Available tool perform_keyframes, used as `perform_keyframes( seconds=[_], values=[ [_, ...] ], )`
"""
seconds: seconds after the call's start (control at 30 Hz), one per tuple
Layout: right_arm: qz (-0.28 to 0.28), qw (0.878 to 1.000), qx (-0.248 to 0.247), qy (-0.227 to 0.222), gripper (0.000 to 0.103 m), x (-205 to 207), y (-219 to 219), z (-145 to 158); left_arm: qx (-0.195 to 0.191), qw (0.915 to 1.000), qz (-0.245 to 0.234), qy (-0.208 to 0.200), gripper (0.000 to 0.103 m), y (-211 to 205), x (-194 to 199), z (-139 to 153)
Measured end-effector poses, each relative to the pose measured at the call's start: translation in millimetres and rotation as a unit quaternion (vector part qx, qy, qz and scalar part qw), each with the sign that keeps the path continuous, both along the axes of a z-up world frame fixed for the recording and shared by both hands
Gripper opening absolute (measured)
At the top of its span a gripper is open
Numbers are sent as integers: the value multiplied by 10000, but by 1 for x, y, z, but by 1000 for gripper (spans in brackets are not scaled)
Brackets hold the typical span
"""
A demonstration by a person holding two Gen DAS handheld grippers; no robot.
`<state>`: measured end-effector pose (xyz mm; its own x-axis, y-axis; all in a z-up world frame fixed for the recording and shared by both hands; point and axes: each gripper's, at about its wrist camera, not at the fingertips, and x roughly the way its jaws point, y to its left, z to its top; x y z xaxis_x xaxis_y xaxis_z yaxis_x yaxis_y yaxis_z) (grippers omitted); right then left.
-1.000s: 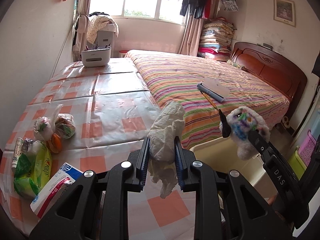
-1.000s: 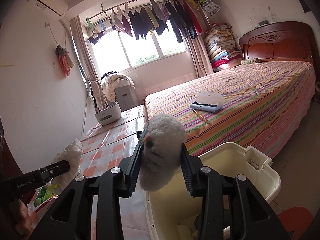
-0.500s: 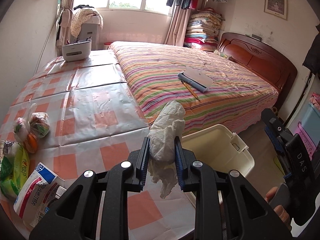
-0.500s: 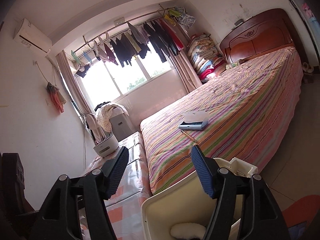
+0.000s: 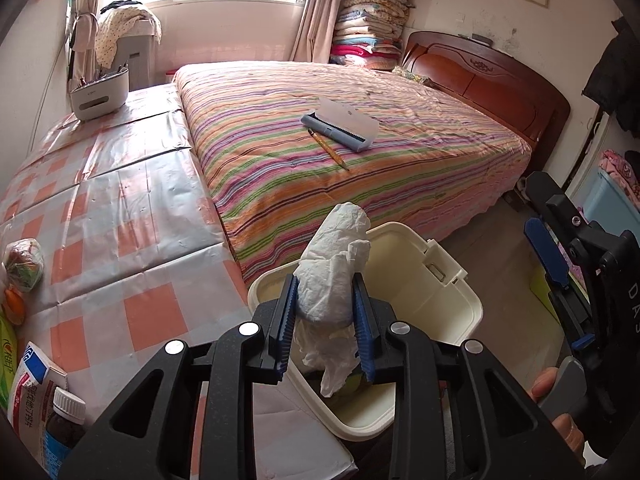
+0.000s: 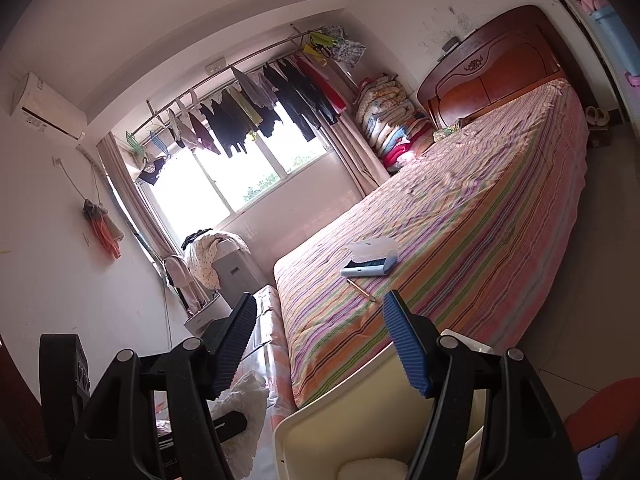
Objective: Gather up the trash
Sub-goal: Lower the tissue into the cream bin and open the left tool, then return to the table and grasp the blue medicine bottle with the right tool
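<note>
Left gripper (image 5: 325, 322) clamped on a crumpled white tissue (image 5: 334, 276), poking up past the jaws and hanging below them. Directly beneath: cream bin (image 5: 448, 304). Off right of the jaws, right gripper (image 5: 560, 256) spread apart, holding nothing.

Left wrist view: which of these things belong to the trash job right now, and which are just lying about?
Job:
crumpled tissue, held in the left gripper
cream bin beneath it
right gripper, open, nothing held

Lying about:
pencil case and pencil on the bed
medicine box
brown bottle
bagged fruit
</note>
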<state>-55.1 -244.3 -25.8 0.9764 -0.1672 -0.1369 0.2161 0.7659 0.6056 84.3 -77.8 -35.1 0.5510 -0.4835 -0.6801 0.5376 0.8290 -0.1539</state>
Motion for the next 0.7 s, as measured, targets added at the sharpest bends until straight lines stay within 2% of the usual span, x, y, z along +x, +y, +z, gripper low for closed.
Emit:
perform_keyframes(
  seconds=[0.07,0.13,0.17,0.33,0.4,0.57,0.7],
  values=[
    [-9,10000,33,4,64,-1,-1,-1,19,10000,-67,-6,39,-6,0,0],
    [-34,10000,16,-8,64,-3,-1,0,26,9999,-113,-92,55,-10,-2,1],
    [-37,10000,7,-7,64,-3,-1,1,47,9998,-112,-175,67,-11,-3,3],
    [-36,10000,5,25,64,-3,-1,0,152,9974,101,-702,70,1,-9,19],
    [-14,10000,-36,39,64,-2,2,1,159,9964,229,-802,74,13,-9,25],
    [117,9996,-219,101,64,3,13,3,246,9919,606,-1088,76,50,-9,33],
    [427,9980,-394,249,64,13,27,3,311,9879,880,-1236,78,81,-11,36]
  ],
)
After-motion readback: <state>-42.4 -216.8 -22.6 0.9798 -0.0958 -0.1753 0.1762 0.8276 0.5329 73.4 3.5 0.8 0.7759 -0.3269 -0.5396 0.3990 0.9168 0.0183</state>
